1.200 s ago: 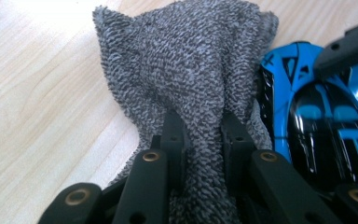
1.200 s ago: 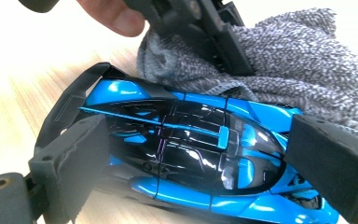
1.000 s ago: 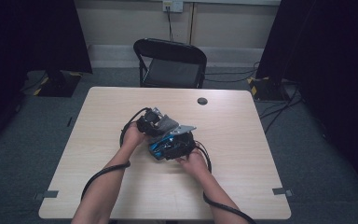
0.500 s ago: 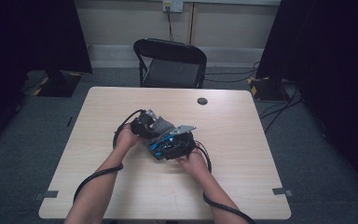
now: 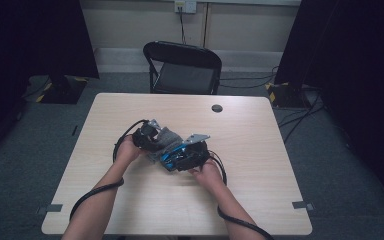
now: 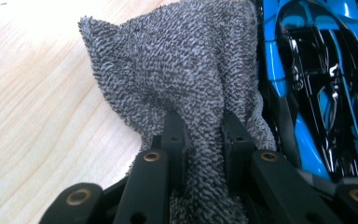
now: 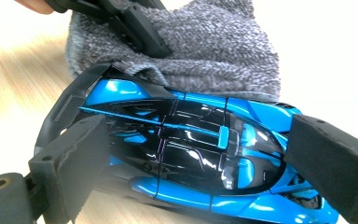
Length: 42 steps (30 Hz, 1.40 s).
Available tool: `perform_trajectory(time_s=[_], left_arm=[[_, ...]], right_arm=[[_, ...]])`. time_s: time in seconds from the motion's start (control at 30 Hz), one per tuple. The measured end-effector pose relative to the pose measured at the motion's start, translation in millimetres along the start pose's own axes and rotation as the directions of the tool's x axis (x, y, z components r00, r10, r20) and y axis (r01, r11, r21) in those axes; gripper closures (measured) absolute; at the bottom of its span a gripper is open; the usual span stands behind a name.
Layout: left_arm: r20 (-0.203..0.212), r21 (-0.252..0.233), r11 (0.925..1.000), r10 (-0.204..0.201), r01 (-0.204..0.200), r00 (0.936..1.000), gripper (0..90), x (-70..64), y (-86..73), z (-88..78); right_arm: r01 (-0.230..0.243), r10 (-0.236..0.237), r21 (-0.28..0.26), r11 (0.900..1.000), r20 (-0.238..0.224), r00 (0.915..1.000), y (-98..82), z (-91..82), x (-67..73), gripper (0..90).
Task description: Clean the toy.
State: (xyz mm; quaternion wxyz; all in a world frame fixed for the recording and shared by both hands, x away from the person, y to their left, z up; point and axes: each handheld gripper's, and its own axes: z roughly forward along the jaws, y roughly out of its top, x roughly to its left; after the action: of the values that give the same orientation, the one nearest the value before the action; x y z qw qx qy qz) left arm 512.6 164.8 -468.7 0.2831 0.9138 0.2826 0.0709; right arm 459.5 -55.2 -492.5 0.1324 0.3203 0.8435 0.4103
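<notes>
I wipe car (image 7: 205, 154) with cloth (image 6: 186, 84). Left tongs (image 6: 200, 140) pinch cloth, right tongs (image 7: 200, 172) squeeze car. Next: rub roof gently.

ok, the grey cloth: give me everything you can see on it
The grey cloth is a looped, terry-like rag, bunched rather than flat. The left gripper is shut on a gathered fold of it. It sits mid-table, pressed against the side of the blue and black toy car, which the right gripper clamps end to end. One loose corner sticks up. No stains visible.
</notes>
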Motion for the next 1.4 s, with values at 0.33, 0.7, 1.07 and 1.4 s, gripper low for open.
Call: perform_trajectory(time_s=[0.33, 0.7, 1.07, 1.4], left_arm=[[-0.004, -0.012, 0.9997, -0.022, 0.022, 0.9998, 75.2, -2.3, -16.9, -10.7], [-0.014, -0.013, 0.9996, -0.026, 0.026, 0.9996, 75.0, -3.7, -33.5, -24.0], [-0.018, -0.040, 0.9983, -0.042, 0.041, 0.9989, 75.1, -11.3, -47.4, -32.5], [-0.021, -0.045, 0.9979, -0.047, 0.046, 0.9987, 74.9, -14.8, -58.1, -39.8]], right_arm=[[-0.001, 0.001, -0.001, 1.000, 0.005, 1.0000, -0.1, -0.2, 0.3, 5.9], [-0.002, 0.002, 0.009, 1.000, 0.005, 1.0000, 0.9, -0.3, 0.4, 5.9], [-0.002, 0.002, 0.007, 1.000, 0.006, 1.0000, 0.7, -0.2, 0.5, 5.9], [-0.001, 0.001, 0.006, 1.000, 0.006, 1.0000, 0.5, -0.3, 0.5, 5.9]])
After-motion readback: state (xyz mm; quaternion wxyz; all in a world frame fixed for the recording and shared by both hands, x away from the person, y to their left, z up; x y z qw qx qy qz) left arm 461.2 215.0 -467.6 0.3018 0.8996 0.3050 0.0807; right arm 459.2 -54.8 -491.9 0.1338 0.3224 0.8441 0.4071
